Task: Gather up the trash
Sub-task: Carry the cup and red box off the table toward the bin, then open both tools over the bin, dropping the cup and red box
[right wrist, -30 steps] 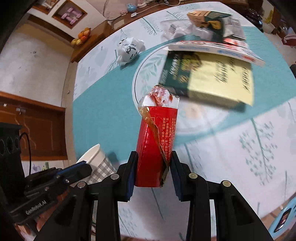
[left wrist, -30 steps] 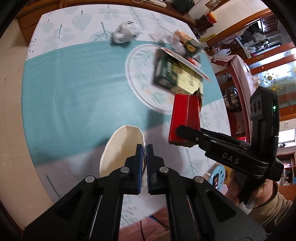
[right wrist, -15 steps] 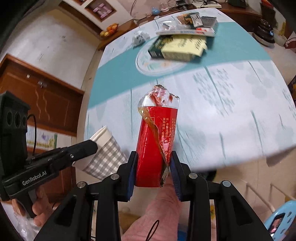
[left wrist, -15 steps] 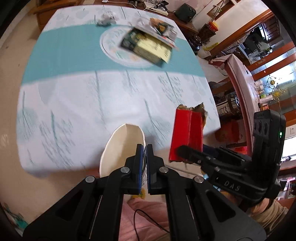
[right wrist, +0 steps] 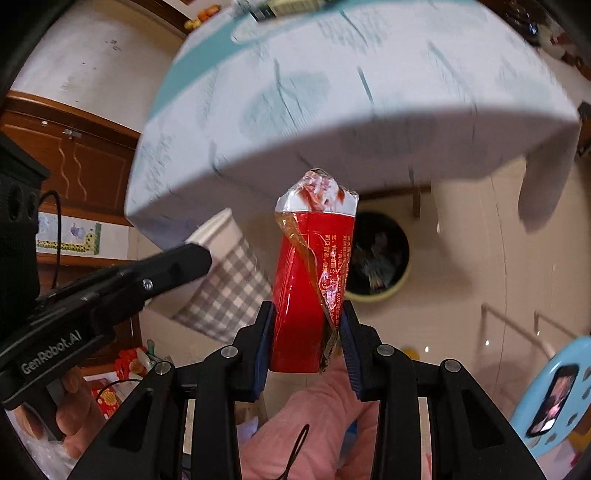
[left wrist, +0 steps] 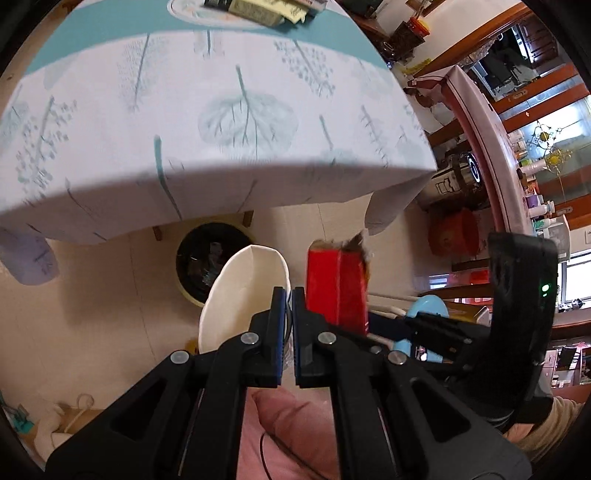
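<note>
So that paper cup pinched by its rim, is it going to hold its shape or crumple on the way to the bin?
Probably it will flex. The paper cup looks squashed into an oval where the left hand-held gripper pinches its wall, so it seems thin and soft. It hangs from that one pinch without sagging, so it is likely light and empty. Over the bin, it should drop easily.

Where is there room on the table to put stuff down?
The near part of the table, from its front edge back to the teal stripe, is bare. The far end is crowded with boxes.
</note>
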Demonstrator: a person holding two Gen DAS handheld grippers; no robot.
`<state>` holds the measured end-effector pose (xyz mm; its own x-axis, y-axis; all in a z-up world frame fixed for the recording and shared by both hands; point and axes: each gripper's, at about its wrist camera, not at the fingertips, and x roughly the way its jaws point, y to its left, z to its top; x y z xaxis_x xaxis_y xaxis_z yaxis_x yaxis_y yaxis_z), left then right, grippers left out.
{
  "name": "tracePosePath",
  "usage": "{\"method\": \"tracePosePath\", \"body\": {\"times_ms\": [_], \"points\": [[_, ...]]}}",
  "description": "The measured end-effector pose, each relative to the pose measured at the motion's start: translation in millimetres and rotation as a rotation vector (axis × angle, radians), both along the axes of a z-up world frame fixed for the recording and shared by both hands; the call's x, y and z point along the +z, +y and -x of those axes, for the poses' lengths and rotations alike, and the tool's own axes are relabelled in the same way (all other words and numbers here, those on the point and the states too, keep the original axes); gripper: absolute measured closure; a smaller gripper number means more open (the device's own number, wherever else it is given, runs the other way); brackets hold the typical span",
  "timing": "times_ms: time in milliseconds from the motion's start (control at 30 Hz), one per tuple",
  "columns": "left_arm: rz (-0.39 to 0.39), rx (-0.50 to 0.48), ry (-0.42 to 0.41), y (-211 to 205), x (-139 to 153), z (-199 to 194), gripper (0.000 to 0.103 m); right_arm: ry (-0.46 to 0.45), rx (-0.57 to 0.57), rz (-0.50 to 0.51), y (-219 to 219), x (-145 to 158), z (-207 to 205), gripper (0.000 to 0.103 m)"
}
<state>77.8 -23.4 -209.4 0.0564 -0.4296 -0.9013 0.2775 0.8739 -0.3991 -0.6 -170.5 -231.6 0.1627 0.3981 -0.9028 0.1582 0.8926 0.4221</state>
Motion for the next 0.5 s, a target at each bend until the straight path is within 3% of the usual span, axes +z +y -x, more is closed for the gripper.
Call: {"method": "tracePosePath", "body": {"times_ms": [300, 500], "points": [[0.016, 0.050, -0.026, 2, -128, -3, 0.102, 0.125, -0.091, 0.022, -11, -147, 7, 0.070], [-0.026, 0.091, -0.064, -1, -219, -19, 0.102, 0.154, -0.122, 0.052, -15, -233, -7, 0.070]]}}
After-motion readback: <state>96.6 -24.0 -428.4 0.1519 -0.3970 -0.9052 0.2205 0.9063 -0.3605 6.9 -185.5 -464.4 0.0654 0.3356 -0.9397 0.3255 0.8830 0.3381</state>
